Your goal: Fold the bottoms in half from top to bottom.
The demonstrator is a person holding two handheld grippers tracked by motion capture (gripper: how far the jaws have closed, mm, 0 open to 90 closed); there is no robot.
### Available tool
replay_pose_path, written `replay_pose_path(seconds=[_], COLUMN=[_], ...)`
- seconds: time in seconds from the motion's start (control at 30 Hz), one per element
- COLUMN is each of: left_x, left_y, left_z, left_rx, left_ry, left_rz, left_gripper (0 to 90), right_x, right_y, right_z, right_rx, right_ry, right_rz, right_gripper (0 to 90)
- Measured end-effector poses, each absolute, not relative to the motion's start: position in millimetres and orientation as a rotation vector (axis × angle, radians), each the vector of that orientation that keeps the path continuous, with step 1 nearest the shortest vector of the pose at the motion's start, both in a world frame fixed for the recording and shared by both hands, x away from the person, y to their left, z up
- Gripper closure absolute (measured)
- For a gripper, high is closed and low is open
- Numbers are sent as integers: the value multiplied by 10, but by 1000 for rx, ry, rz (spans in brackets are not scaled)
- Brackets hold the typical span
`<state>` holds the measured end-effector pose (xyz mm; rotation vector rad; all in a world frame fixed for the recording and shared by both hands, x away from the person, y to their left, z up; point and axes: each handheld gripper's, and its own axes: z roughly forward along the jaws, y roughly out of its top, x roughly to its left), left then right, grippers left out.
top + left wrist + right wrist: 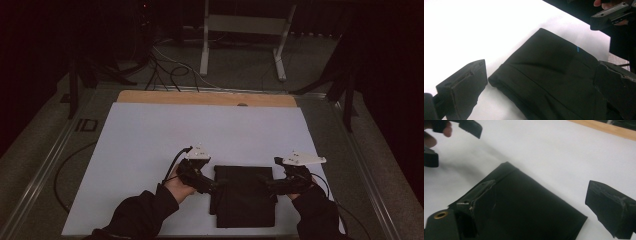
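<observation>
Where the white table sheet [150,150] fills the middle of the high view, lies flat at lower centre: folded black cloth [245,195], squared off, near the sheet's bottom edge. Flanks it at left: left gripper [214,186], jaws spread wide, nothing clamped, one jaw over the cloth's edge in the left gripper view. Flanks it at right: right gripper [266,186], jaws likewise wide apart and empty, cloth [524,210] below and between them in the right gripper view.
</observation>
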<state>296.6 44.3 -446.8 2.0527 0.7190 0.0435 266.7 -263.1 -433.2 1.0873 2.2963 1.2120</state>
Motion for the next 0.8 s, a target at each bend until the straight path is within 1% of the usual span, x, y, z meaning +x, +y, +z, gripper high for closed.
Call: replay_pose_path(seconds=[0.17,0.53,0.8], left_x=[3055,3203,3244], left_y=[426,403,394], left_z=[-4558,-4778,-4924], left_rx=[2044,2056,2064], left_ry=[784,839,895], left_rz=[46,29,20], left_gripper=[0,0,0], right_x=[2740,2843,2866], right_y=[-2648,-2688,-2681], right_z=[-4410,-4633,-4815], right_rx=[1132,1207,1227], right_ry=[2258,2247,2272], right_rz=[1191,1129,1044], right_gripper=[101,101,101])
